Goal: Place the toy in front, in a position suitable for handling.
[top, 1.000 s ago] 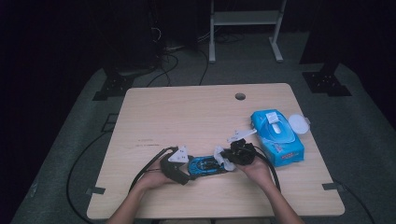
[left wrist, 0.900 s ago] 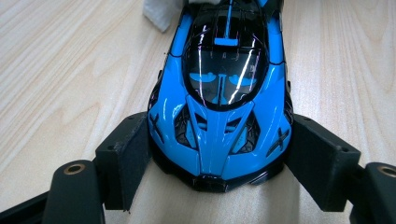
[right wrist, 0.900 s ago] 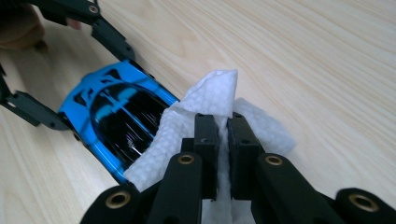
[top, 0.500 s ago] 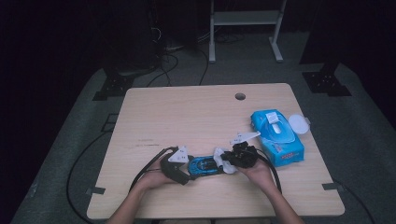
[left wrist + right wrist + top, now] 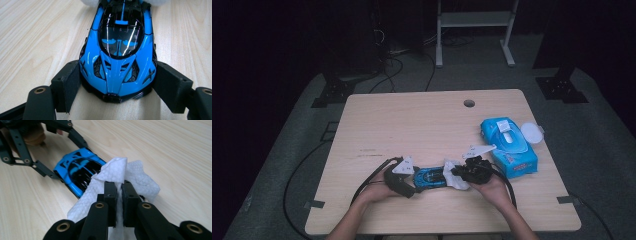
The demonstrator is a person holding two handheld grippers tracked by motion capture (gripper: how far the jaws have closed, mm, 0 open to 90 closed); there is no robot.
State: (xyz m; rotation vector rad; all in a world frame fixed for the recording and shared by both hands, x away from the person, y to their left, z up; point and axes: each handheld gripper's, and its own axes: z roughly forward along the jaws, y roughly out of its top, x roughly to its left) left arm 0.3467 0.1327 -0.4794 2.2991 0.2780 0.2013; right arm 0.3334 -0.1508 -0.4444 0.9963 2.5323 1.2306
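Car (image 5: 117,53) sits braced at its nose between the left gripper (image 5: 117,87) pads, apparently touching, so the right gripper (image 5: 119,192), clamped on a wipe (image 5: 112,173), can rub its tail.

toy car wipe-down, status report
Left tool clamps blue toy car nose. Right tool pinches white wipe at car's rear. Nothing in the way.

No legible text, numbers or brand marks in any view. The blue wipes pack (image 5: 509,146) carries a white label and some red print along its front edge in the high view, too small to read. The blue toy car (image 5: 118,50) has black X-shaped marks at both front corners; that's styling, not lettering.
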